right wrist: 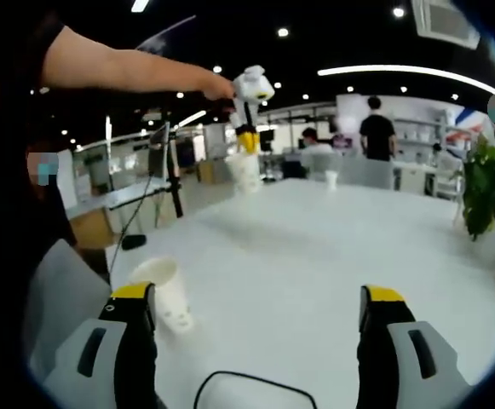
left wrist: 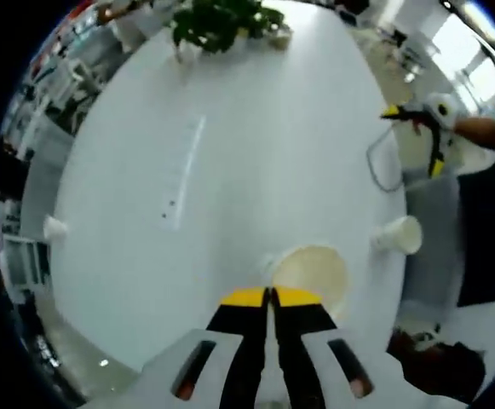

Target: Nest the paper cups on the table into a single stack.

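My left gripper (left wrist: 268,294) is shut on the rim of a white paper cup (left wrist: 313,273), held above the white table (left wrist: 256,128). In the right gripper view that left gripper (right wrist: 249,141) hangs in the air with the cup (right wrist: 244,170) under it. A second cup (left wrist: 398,234) lies on its side near the table's edge, just beside my right gripper's left jaw (right wrist: 166,294). My right gripper (right wrist: 260,298) is open with nothing between its fingers (left wrist: 415,138). A third cup (left wrist: 55,227) stands far off at the opposite edge (right wrist: 330,179).
A white power strip (left wrist: 183,175) lies mid-table, and a thin cable (left wrist: 383,166) loops near the edge. A potted plant (left wrist: 226,21) stands at the table's end (right wrist: 486,187). A black cable (right wrist: 247,383) curves under my right gripper. People stand in the background.
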`<state>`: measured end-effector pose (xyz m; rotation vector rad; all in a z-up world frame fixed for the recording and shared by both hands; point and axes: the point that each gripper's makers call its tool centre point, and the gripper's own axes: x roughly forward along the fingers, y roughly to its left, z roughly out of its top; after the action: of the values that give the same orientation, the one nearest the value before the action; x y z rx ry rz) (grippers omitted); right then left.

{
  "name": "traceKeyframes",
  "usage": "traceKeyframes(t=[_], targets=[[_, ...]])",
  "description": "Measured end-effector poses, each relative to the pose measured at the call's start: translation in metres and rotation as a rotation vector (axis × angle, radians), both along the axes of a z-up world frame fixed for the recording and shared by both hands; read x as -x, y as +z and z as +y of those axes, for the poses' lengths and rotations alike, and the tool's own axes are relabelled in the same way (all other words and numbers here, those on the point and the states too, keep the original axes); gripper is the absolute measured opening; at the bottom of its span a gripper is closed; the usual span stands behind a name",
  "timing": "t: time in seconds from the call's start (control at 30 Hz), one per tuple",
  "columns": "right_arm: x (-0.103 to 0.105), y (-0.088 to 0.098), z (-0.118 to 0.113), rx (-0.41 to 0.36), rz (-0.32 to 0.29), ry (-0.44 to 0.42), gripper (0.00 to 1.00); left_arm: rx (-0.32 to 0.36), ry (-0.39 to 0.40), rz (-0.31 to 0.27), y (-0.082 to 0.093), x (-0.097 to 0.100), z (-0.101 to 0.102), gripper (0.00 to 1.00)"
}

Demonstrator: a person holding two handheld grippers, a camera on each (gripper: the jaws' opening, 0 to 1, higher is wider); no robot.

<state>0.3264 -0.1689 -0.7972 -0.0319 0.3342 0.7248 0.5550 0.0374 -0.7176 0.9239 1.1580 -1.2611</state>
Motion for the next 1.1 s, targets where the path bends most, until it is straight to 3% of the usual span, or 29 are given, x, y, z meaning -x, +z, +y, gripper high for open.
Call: traceKeyframes(t=[0.33, 0.53, 0.73, 1.1], targets=[[-0.002, -0.001, 0.000, 0.005, 0.000, 0.002, 0.98, 0.005, 0.008, 0.058, -0.002, 0.013, -0.008, 0.00], [-0.004, 0.002, 0.002, 0.007, -0.007, 0.008, 0.98, 0.006, 0.011, 0.070, 0.008, 0.022, -0.017, 0.00], [-0.004, 0.004, 0.004, 0.008, -0.012, 0.016, 0.98, 0.006, 0.041, 0.118, 0.012, 0.040, -0.025, 0.00], [-0.002, 0.004, 0.003, 0.017, -0.014, 0.027, 0.98, 0.008, -0.049, 0.077, 0.021, 0.059, -0.042, 0.00]])
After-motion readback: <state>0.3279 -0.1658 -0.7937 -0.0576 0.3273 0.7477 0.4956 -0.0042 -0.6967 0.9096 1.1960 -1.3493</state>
